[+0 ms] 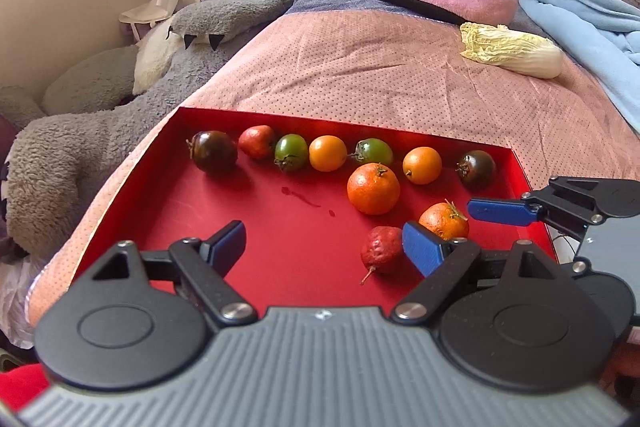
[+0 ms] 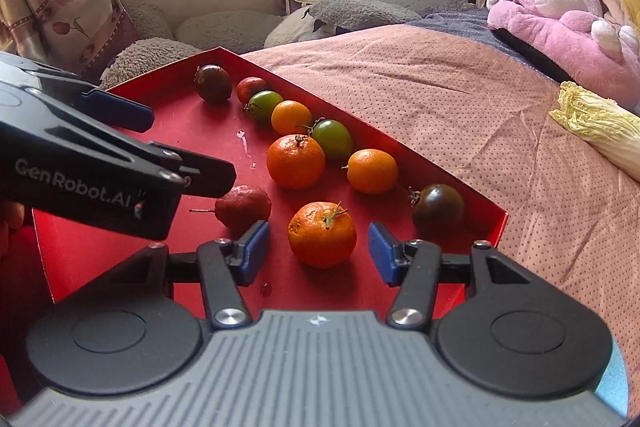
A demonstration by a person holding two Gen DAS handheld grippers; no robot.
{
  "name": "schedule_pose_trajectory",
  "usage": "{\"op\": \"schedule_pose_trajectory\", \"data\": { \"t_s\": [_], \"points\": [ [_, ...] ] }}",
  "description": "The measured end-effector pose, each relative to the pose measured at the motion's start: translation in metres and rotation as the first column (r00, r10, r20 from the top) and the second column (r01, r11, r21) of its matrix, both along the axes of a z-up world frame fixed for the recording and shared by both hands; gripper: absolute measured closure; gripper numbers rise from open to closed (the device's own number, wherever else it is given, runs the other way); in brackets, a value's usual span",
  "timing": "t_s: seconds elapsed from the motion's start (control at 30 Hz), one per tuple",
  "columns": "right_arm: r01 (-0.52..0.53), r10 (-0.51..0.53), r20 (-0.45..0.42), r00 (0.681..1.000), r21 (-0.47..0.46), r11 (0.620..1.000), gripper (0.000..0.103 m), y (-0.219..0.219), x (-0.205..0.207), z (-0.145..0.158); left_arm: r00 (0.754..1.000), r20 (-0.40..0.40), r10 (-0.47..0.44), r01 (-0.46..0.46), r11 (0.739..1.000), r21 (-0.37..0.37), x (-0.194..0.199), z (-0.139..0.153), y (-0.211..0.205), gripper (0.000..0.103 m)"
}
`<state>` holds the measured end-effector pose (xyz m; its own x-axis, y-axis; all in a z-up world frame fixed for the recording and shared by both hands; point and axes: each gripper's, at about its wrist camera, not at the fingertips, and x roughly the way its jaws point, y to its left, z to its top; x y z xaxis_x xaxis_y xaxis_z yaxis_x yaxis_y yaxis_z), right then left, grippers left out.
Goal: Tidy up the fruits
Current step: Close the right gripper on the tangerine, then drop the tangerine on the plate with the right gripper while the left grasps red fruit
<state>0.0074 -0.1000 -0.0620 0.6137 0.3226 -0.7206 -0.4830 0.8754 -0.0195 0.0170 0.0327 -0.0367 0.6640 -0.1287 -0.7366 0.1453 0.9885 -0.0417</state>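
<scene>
The red tray (image 2: pixel 472 205) sits on the bed, with small fruits lined along its far wall. The right gripper (image 2: pixel 318 253) has a near mandarin (image 2: pixel 322 234) between its fingers, not touching, probably to grab it. The left gripper (image 1: pixel 324 247) waits wide open, holding nothing, beside the red fruit (image 1: pixel 382 250).

- "GenRobot.AI" in pale grey letters, printed along the side of the black plastic left gripper (image 2: pixel 176 143), seen in the right wrist view.
- Small pale emblem on the ribbed grey housing of the right gripper (image 2: pixel 318 247), near its front edge; too small to read.
- Like emblem on the left gripper's housing in the left wrist view; unreadable.
</scene>
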Motion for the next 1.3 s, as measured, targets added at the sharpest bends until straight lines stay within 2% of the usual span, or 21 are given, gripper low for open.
{"op": "schedule_pose_trajectory", "data": {
  "t_s": [0.07, 0.2, 0.33, 0.57, 0.73, 1.0, 1.07, 1.13, 1.2, 1.27, 1.3],
  "points": [
    [-0.004, 0.004, -0.011, 1.0, -0.011, 1.0, 0.058, 0.001, 0.004, -0.004, 1.0, -0.007, -0.013, 0.013, 1.0, 0.007, 0.0, -0.001, -0.002, 0.016],
    [0.005, -0.005, -0.013, 1.0, -0.001, 1.0, 0.059, -0.007, 0.001, -0.003, 0.999, -0.017, -0.049, 0.049, 0.999, 0.008, -0.001, -0.004, -0.006, 0.016],
    [0.013, -0.011, 0.025, 1.0, -0.058, 0.998, 0.059, -0.015, -0.014, 0.001, 0.997, -0.058, -0.053, 0.053, 0.999, 0.002, 0.004, -0.011, -0.009, 0.016],
    [0.035, -0.033, 0.032, 0.999, -0.037, 0.999, 0.059, -0.033, -0.035, 0.009, 0.994, -0.084, -0.065, 0.067, 0.997, 0.026, 0.011, -0.019, -0.018, 0.016],
    [0.039, -0.038, 0.032, 0.999, -0.018, 0.999, 0.059, -0.037, -0.05, 0.013, 0.996, -0.069, -0.06, 0.064, 0.996, 0.059, 0.013, -0.021, -0.023, 0.017],
    [0.038, -0.038, 0.01, 0.999, 0.025, 0.999, 0.059, -0.034, -0.063, 0.015, 0.996, -0.046, -0.071, 0.074, 0.995, 0.073, 0.014, -0.021, -0.032, 0.018],
    [0.032, -0.032, 0.01, 0.999, 0.028, 0.999, 0.059, -0.031, -0.066, 0.017, 0.995, -0.046, -0.083, 0.086, 0.994, 0.065, 0.014, -0.021, -0.033, 0.027],
    [0.029, -0.03, 0.014, 0.999, 0.029, 0.999, 0.059, -0.03, -0.068, 0.02, 0.994, -0.057, -0.09, 0.093, 0.994, 0.059, 0.015, -0.023, -0.035, 0.031],
    [0.032, -0.033, 0.014, 0.999, 0.037, 0.999, 0.059, -0.03, -0.07, 0.023, 0.992, -0.068, -0.103, 0.107, 0.993, 0.047, 0.017, -0.025, -0.037, 0.042],
    [0.036, -0.036, 0.014, 0.999, 0.046, 0.998, 0.059, -0.031, -0.073, 0.026, 0.99, -0.078, -0.118, 0.121, 0.992, 0.028, 0.018, -0.026, -0.038, 0.059],
    [0.037, -0.038, 0.015, 0.999, 0.048, 0.998, 0.059, -0.032, -0.075, 0.028, 0.989, -0.086, -0.124, 0.126, 0.992, 0.018, 0.018, -0.027, -0.038, 0.063]
  ]
}}
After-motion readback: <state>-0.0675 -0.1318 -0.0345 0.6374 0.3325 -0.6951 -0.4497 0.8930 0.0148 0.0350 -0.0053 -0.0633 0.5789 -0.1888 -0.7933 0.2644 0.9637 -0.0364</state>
